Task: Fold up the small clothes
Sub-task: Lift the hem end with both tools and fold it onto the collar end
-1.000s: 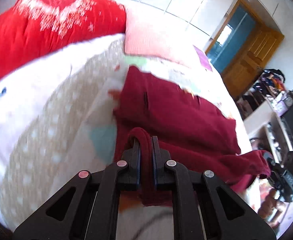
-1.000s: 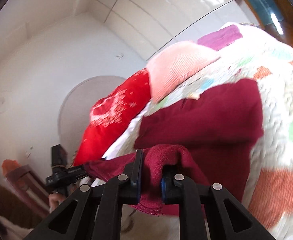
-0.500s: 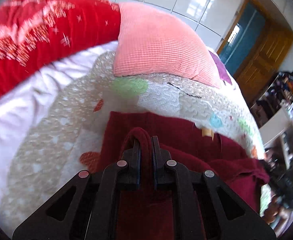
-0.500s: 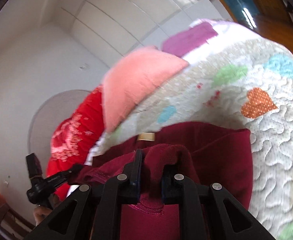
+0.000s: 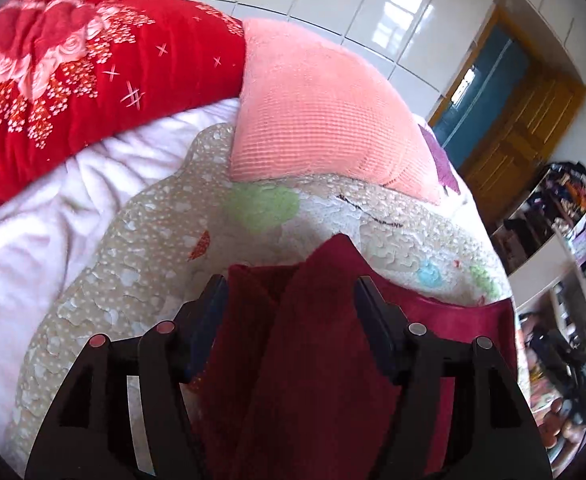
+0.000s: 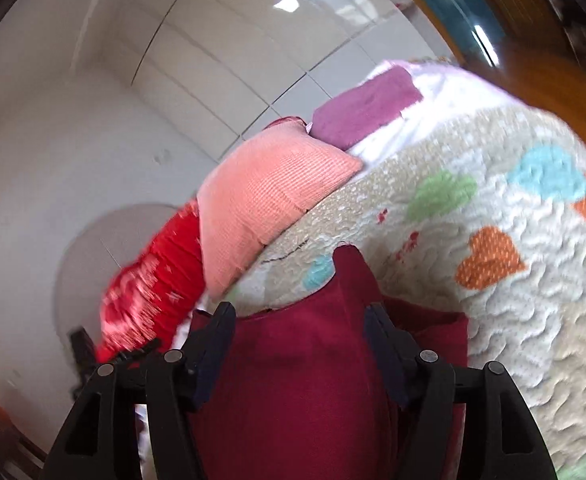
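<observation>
A dark red garment (image 5: pixel 313 360) lies folded on the patterned quilt (image 5: pixel 133 280). My left gripper (image 5: pixel 291 292) is open, its jaws spread wide on either side of the cloth, a peak of fabric standing between them. In the right wrist view the same garment (image 6: pixel 293 380) lies under my right gripper (image 6: pixel 299 320), which is also open, with a point of cloth rising between its fingers. Neither gripper pinches the fabric.
A pink pillow (image 5: pixel 317 108) and a red flowered blanket (image 5: pixel 73 80) lie at the head of the bed, with a purple cloth (image 6: pixel 365 104) beyond. A white sheet (image 5: pixel 33 220) is at the left. Shelves with clutter (image 5: pixel 565 240) stand right of the bed.
Both grippers were shut on the red garment and carried it forward over itself toward the pillows. Now both have opened and let go of the cloth.
</observation>
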Demonstrator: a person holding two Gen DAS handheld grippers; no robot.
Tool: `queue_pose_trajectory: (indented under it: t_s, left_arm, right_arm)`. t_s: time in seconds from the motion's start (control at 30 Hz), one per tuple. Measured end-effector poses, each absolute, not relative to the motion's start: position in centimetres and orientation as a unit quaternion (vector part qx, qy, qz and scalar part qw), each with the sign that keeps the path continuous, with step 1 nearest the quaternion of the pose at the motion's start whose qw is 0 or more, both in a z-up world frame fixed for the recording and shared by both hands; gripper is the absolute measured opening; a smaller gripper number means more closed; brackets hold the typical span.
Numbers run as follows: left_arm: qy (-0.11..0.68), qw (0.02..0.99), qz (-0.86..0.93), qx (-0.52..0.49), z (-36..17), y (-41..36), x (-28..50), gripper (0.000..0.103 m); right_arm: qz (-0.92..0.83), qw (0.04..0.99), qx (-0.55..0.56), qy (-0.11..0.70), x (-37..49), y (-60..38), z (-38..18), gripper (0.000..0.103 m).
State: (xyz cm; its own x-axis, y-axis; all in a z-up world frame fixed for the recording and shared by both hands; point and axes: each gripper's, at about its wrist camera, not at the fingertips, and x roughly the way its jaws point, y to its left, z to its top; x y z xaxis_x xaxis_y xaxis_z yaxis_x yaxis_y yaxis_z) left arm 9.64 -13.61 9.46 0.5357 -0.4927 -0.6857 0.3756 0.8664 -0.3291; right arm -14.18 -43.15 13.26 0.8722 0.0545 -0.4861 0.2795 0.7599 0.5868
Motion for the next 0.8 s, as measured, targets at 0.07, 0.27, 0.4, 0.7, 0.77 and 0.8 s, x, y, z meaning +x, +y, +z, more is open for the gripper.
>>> queue_pose_trajectory:
  t_s: [0.07, 0.27, 0.4, 0.7, 0.77, 0.8]
  left_arm:
    - [0.424, 0.87, -0.247, -0.052, 8.7, -15.0, 9.7, 0.065]
    - [0.461, 0.867, -0.191, 0.011, 4.8, -18.3, 12.1, 0.065]
    - [0.475, 0.864, -0.167, 0.015, 2.9, -18.6, 13.8, 0.065]
    - [0.466, 0.868, -0.172, 0.024, 3.5, -18.2, 12.3, 0.065]
    - [0.46, 0.868, -0.185, 0.017, 4.3, -17.6, 11.2, 0.065]
    - [0.457, 0.869, -0.191, 0.015, 4.6, -17.4, 10.5, 0.065]
  right_arm:
    - [-0.095, 0.913, 0.274, 0.287, -12.5, -41.8, 13.4, 0.045]
    - [-0.172, 0.891, 0.212, 0.362, -8.4, -42.4, 9.6, 0.035]
    - [-0.193, 0.877, 0.227, 0.377, -7.0, -44.5, 7.1, 0.035]
    - [-0.212, 0.88, 0.18, 0.386, -7.7, -42.8, 8.7, 0.036]
    - [-0.202, 0.887, 0.163, 0.383, -8.9, -41.5, 9.9, 0.037]
    - [-0.201, 0.888, 0.153, 0.384, -9.4, -40.7, 10.3, 0.038]
